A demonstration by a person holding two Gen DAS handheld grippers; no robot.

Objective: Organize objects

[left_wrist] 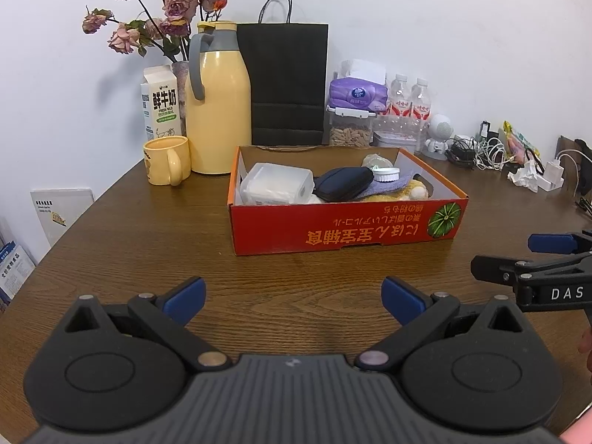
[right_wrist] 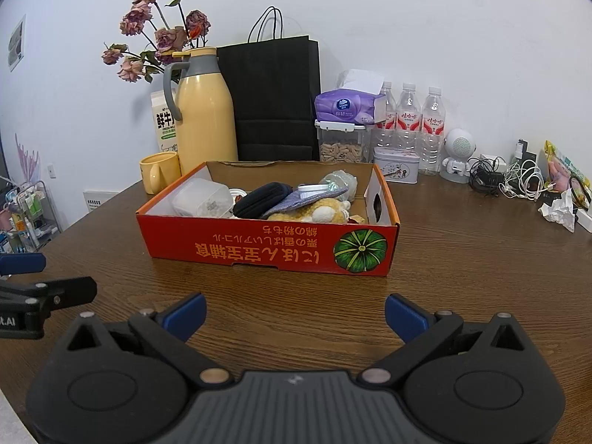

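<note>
Brown wooden tabletop (left_wrist: 129,244) underneath everything; on it, mid-scene, a shallow red cardboard box (left_wrist: 344,227) with a green pumpkin printed at one end, open on top and already filled; behind the box, against the white wall, a black paper bag (left_wrist: 286,85), then a tall yellow jug (left_wrist: 216,111) with grey handle, a milk carton (left_wrist: 160,105) and a yellow mug (left_wrist: 166,161) to its left, dried roses (left_wrist: 155,11) above; to the bag's right a purple tissue pack (left_wrist: 357,92) atop a clear container, water bottles (right_wrist: 409,118), a small white robot figure (right_wrist: 458,151), tangled cables (right_wrist: 518,181). Inside the box: a clear plastic tub (left_wrist: 275,183) at the left, a dark zip pouch (left_wrist: 344,183) in the middle, a lilac cloth (right_wrist: 303,198) over a yellow plush toy (right_wrist: 318,212), a small white lid (left_wrist: 384,174). Near the front edge of the tabletop, well short of the box: left claw (left_wrist: 294,301) spread wide, blue pads apart, holding nothing; right claw (right_wrist: 296,316) likewise wide apart and empty, just beside the left one.
</note>
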